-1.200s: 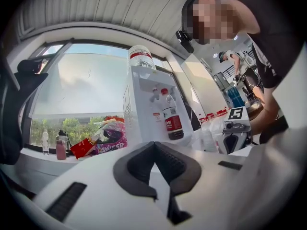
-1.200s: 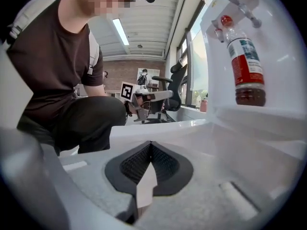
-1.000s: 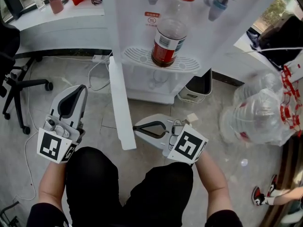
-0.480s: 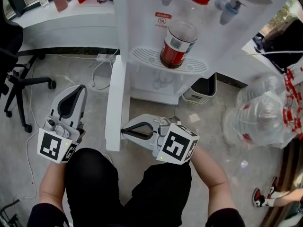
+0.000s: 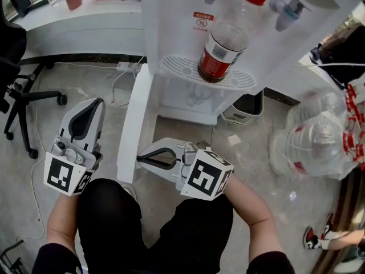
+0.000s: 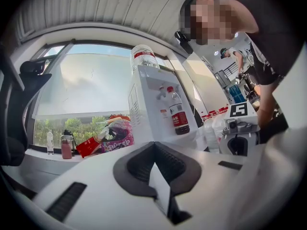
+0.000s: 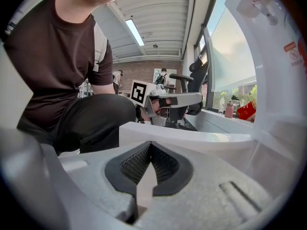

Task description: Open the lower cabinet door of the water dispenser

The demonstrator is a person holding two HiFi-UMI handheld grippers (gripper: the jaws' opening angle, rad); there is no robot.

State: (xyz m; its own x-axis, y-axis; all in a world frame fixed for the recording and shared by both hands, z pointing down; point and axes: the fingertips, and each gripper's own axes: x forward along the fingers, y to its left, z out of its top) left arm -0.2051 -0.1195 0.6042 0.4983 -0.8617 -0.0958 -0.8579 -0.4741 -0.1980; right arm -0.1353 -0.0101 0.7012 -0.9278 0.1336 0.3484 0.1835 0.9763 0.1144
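Two grippers, jaws pressed together, empty: left gripper [image 5: 96,104] idle lower left, right gripper [image 5: 140,160] beside the cabinet door [image 5: 134,113] — centre-left, already swung out. Push its inner face steadily leftward; keep the tip off the edge.

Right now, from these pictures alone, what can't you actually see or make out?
- Cabinet interior: head view, hidden beneath the drip tray.
- Whether the right gripper touches the cabinet door: head and right gripper views, its closed tips sit right at the door's edge.
- Bottle label print: every view, too small.
- Water dispenser top: head view, cut off by the upper edge.
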